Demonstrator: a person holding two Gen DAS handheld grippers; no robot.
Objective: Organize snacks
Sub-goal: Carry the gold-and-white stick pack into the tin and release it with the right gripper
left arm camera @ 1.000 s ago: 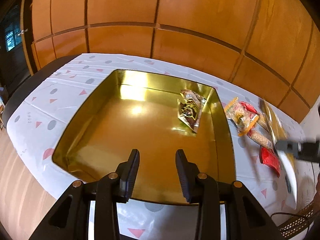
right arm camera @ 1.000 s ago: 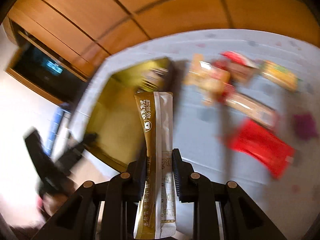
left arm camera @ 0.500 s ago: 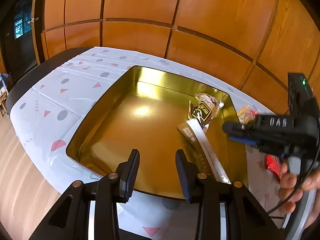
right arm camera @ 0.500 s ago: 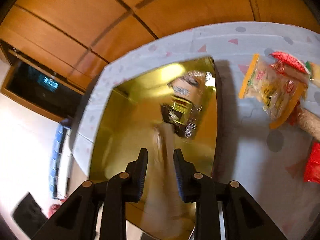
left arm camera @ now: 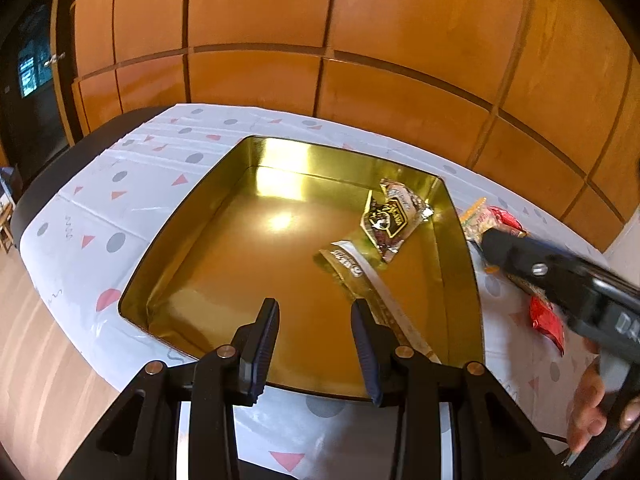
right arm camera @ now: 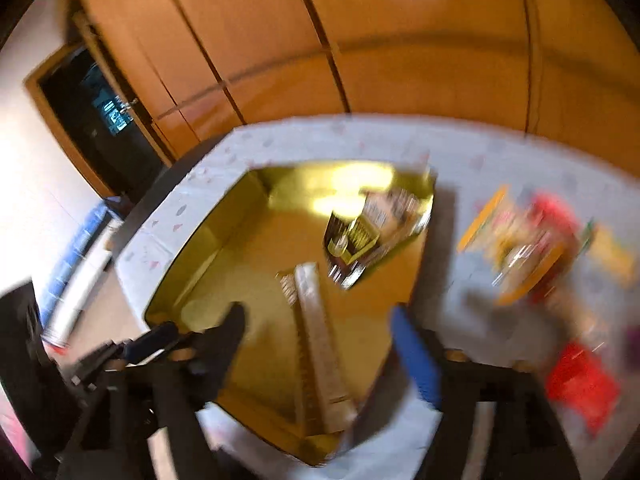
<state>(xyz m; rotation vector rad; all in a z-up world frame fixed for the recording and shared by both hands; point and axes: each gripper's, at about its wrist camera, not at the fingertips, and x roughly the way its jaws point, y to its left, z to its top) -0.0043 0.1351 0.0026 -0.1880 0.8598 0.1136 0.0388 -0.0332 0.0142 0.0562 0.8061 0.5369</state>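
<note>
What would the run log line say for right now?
right gripper: jaws just opened, empty | long snack packet: lying in gold tin | left gripper: open, empty | loose snacks: on tablecloth

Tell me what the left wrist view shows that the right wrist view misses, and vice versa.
Only the left wrist view shows the right gripper's black body from outside, held by a hand, and the left gripper with nothing between its jaws. Only the right wrist view shows the right gripper, whose jaws have just been opening and stand clear of the long gold and white sachet, plus a small purple packet. Both show the shiny gold metal tin holding that sachet and a dark foil pouch, with red packets outside.
</note>
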